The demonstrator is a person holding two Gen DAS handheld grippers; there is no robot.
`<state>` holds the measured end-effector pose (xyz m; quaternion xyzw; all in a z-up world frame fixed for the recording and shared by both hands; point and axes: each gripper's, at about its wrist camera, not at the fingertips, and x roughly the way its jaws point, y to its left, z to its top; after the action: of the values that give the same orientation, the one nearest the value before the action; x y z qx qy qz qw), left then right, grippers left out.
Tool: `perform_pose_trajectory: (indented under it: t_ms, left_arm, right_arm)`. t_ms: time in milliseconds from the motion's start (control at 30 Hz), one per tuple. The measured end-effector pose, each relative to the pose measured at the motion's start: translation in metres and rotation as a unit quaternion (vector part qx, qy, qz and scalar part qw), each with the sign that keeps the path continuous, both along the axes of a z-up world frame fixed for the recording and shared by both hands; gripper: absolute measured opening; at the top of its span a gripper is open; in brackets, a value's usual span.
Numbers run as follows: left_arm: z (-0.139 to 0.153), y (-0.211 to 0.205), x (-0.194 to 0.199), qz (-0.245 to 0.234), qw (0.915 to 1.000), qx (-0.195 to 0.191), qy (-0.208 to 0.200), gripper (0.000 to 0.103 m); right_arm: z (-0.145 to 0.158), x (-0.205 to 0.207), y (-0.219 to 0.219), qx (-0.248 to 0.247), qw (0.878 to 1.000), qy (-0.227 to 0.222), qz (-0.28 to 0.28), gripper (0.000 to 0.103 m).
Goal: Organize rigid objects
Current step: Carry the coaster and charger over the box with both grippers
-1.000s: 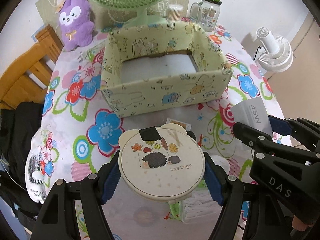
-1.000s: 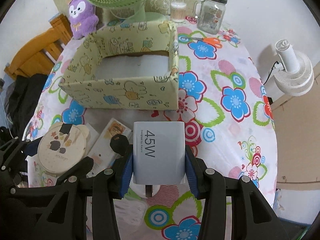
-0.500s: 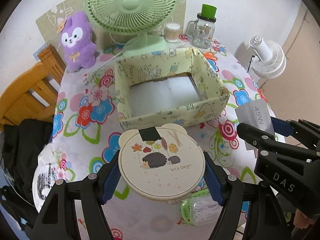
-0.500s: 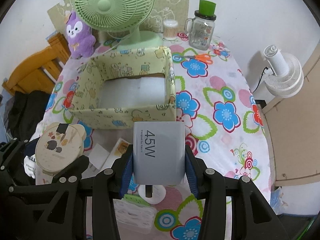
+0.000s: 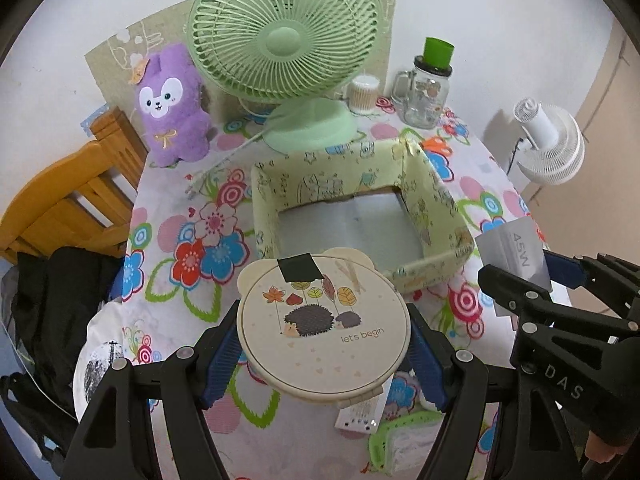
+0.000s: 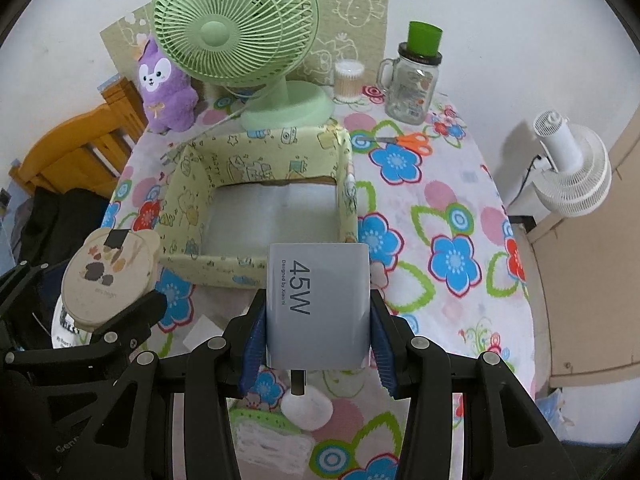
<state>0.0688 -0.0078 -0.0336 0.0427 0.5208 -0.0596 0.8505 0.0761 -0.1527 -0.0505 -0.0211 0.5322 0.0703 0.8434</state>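
Both tongs are clenched: the left tongs [image 5: 322,354] on a round hedgehog case [image 5: 322,324], the right tongs [image 6: 318,344] on a 45W charger [image 6: 318,304], above the table [image 6: 440,200]. Lower each level into the empty yellow box [image 6: 256,152] (1 at a time avoids collisions).

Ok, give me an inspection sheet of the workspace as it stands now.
Surface: floral tablecloth, crowded.
Job's things: yellow box, open and empty; round hedgehog case; grey 45W charger.
Clutter: scissors, wipes pack, swab jar, glass mug, purple plush.
Tongs: left tongs grip the case; right tongs grip the charger.
Cables: green fan cord across the cloth.
Surroundings: wooden chair, white fan.
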Motion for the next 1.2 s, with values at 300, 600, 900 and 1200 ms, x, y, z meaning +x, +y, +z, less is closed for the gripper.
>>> perform_pose_trajectory:
  t_ms: [300, 600, 900, 1200]
  left_arm:
    - [-0.002, -0.006, 0.028, 0.013, 0.9999, 0.004, -0.001, 0.077]
    - [-0.017, -0.007, 0.052, 0.021, 0.9997, 0.008, 0.01, 0.077]
    - [-0.038, -0.01, 0.076, 0.02, 0.9993, 0.011, 0.03, 0.077]
    - [-0.056, -0.015, 0.098, 0.016, 0.9987, 0.011, 0.048, 0.077]
  right_arm:
    - [0.004, 0.032, -0.005, 0.006, 1.0, -0.003, 0.017, 0.05]
    - [-0.005, 0.061, -0.007, 0.008, 1.0, 0.006, 0.019, 0.05]
    - [-0.016, 0.085, -0.006, 0.011, 1.0, 0.013, 0.021, 0.05]
    - [-0.027, 0.11, 0.007, 0.02, 0.999, 0.018, 0.034, 0.05]
